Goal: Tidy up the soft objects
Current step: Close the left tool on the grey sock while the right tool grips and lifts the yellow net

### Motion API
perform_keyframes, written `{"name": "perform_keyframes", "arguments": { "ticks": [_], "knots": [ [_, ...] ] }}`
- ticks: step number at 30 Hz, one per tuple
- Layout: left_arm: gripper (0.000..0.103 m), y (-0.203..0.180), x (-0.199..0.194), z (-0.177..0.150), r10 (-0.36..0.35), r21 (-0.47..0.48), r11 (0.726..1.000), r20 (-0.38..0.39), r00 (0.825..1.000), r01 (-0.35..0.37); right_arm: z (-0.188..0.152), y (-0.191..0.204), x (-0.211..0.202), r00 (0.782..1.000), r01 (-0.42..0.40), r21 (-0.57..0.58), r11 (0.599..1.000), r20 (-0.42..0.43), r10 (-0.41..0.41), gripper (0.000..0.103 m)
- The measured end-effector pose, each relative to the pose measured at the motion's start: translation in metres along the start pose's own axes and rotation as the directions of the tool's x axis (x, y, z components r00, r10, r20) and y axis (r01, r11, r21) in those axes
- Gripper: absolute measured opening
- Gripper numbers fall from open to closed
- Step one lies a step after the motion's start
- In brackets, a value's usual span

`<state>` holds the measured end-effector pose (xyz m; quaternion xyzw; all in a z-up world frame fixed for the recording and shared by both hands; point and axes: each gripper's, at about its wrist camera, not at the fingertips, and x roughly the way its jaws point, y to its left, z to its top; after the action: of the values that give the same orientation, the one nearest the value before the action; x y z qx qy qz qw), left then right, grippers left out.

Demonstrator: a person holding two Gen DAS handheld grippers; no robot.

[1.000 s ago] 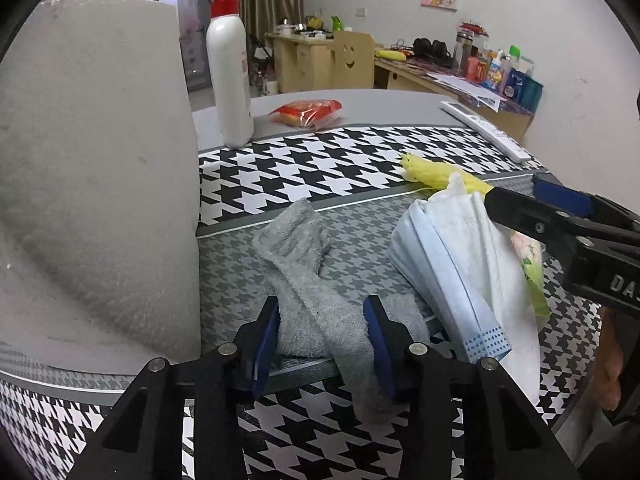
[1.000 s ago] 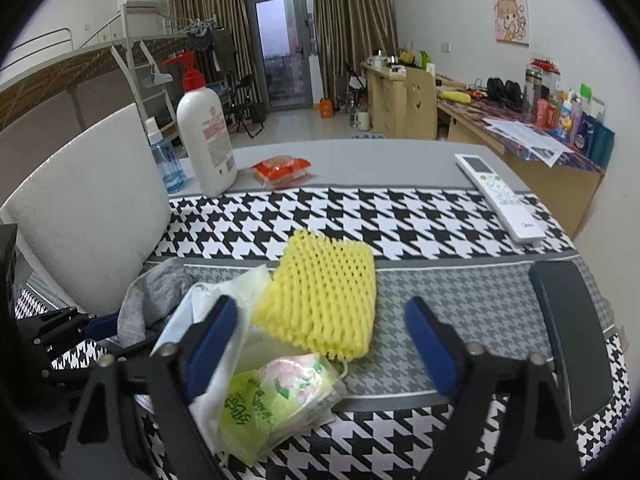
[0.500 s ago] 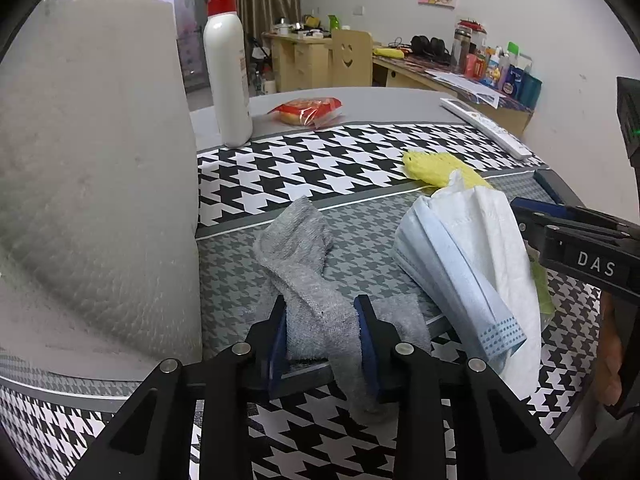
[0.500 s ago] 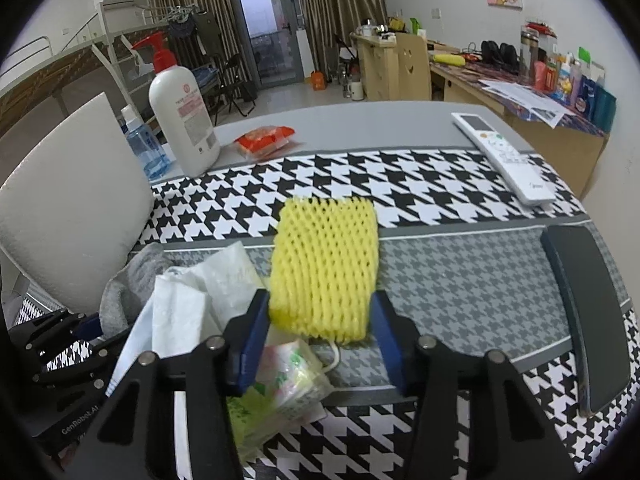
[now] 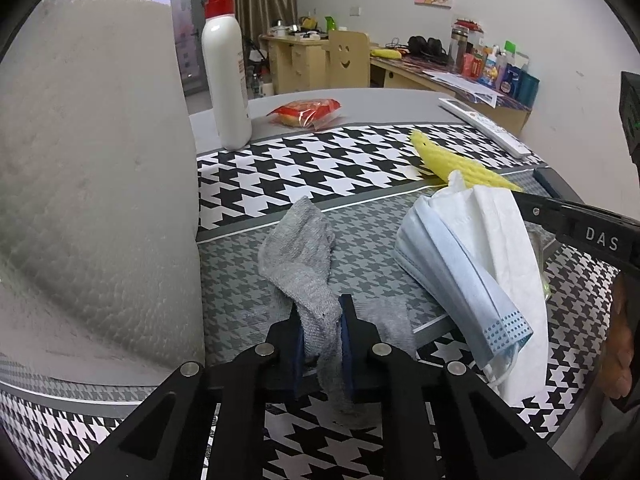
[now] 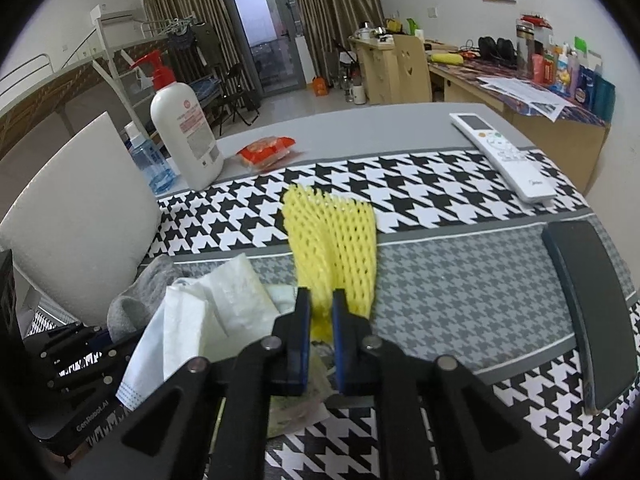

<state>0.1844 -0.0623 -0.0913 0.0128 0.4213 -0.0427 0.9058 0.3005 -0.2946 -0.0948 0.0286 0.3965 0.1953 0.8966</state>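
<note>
A grey sock (image 5: 298, 256) lies crumpled on the houndstooth tablecloth (image 5: 340, 160). My left gripper (image 5: 320, 308) is closing, and its blue pads pinch the sock's near part. To the right a blue face mask (image 5: 452, 268) and a white tissue (image 5: 504, 232) lie in a heap. A yellow foam net (image 6: 334, 240) stretches away from my right gripper (image 6: 320, 296), whose closing jaws squeeze its near end. The net (image 5: 452, 162) also shows behind the tissue in the left wrist view. The sock (image 6: 132, 304) peeks out left of the tissue (image 6: 212, 304).
A big white foam block (image 5: 92, 180) stands close on the left. Behind are a white pump bottle (image 5: 226, 80), a red snack packet (image 5: 306, 110) and a blue bottle (image 6: 148, 160). A white remote (image 6: 504, 156) and a black flat case (image 6: 588, 300) lie right. A green packet (image 6: 296, 404) sits under the tissue.
Both pairs of jaws have come together: the left on the grey sock, the right on the yellow net, which is now bunched narrow. Neither hand has shifted much.
</note>
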Motion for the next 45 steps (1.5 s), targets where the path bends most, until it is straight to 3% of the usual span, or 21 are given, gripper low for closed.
{"name": "perform_keyframes", "arguments": {
  "ticks": [19,45],
  "knots": [
    [0.014,-0.005,-0.027,0.002,-0.015,0.039,0.999,0.097,0.995,0.011,0.000,0.000,-0.039,0.995,-0.009,0.001,1.000,0.101,0.009,0.012],
    [0.014,-0.004,-0.083,0.007,-0.016,0.077,0.997,0.257,0.966,-0.004,0.000,0.022,-0.084,0.976,-0.019,-0.041,0.999,0.215,0.028,0.012]
  ]
}}
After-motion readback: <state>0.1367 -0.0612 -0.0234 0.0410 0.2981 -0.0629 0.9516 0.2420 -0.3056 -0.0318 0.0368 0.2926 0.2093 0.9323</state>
